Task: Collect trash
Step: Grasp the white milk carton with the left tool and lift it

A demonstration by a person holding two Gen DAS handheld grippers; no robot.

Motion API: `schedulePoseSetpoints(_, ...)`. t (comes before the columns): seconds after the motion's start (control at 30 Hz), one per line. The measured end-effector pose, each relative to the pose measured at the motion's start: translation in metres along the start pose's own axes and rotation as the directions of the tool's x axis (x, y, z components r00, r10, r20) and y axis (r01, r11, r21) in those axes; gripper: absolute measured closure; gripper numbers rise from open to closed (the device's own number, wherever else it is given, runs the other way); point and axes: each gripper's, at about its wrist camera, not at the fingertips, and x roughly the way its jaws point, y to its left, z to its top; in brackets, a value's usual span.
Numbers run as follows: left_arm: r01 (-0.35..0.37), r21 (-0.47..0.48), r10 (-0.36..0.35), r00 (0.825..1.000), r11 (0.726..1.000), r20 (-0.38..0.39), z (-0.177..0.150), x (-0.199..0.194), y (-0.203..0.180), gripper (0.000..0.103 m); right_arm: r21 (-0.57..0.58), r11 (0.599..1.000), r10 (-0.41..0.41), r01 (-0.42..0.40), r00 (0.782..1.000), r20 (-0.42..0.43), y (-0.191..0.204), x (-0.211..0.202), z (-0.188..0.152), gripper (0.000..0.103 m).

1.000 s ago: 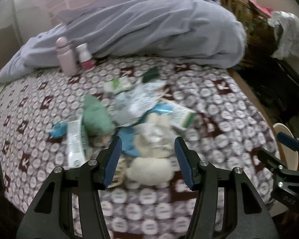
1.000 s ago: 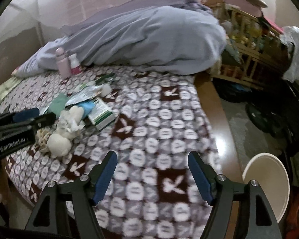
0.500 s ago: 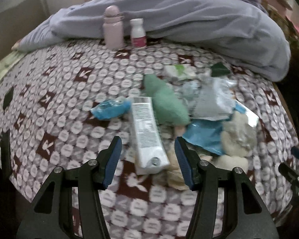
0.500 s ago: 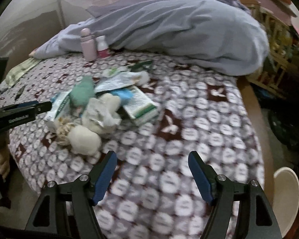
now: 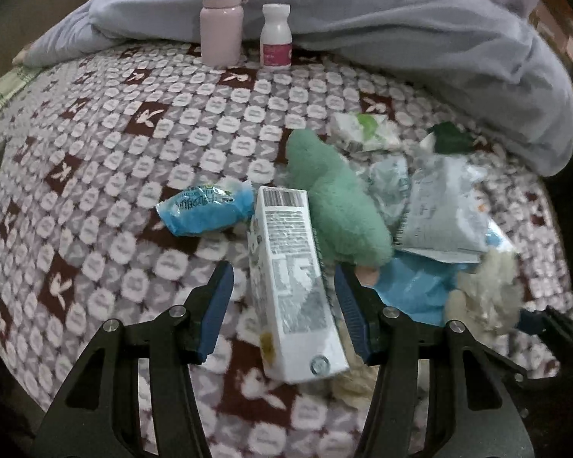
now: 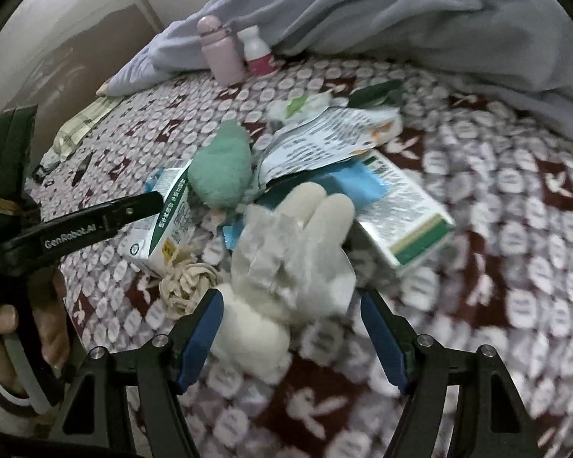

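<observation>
Both grippers closer in, jaws wide and empty: left gripper (image 5: pixel 282 301) astride carton (image 5: pixel 292 286), right gripper (image 6: pixel 290 330) astride white toy (image 6: pixel 282 267).

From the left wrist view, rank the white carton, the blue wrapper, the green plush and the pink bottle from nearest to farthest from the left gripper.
1. White carton: lies between the fingers of the left gripper.
2. Blue wrapper, ahead to the left, and green plush, ahead to the right: too close to call.
3. Pink bottle: far back, upright against the blanket.
</observation>
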Motion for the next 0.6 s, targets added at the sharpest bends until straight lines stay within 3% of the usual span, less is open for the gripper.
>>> schedulePoseSetpoints(0.13,0.021,0.02,-0.021,1.0,1.0,-0.005,-0.001,0.01,0.003,0.049,-0.005,0.998,0.069,-0.069,0.998,-0.014,0.005,0.01,0.003,0.032)
schedulePoseSetpoints(0.23,0.052,0.021,-0.052,0.999,0.998,-0.005,-0.003,0.009,0.009,0.052,-0.035,0.995,0.09,-0.09,0.996,-0.012,0.01,0.01,0.002,0.055)
schedulePoseSetpoints(0.27,0.075,0.023,-0.075,0.997,0.997,-0.005,-0.004,0.008,0.012,0.056,-0.043,0.995,0.086,-0.085,0.996,0.006,0.01,0.006,0.002,0.068)
schedulePoseSetpoints(0.3,0.1,0.02,-0.1,0.995,0.995,-0.006,-0.005,0.007,0.014,0.067,-0.055,0.995,0.086,-0.085,0.996,0.021,0.011,0.001,0.002,0.069)
schedulePoseSetpoints(0.6,0.129,0.023,-0.13,0.991,0.991,0.033,-0.015,-0.027,0.018,0.068,-0.076,0.995,0.075,-0.068,0.993,0.09,-0.002,-0.051,-0.023,0.081)
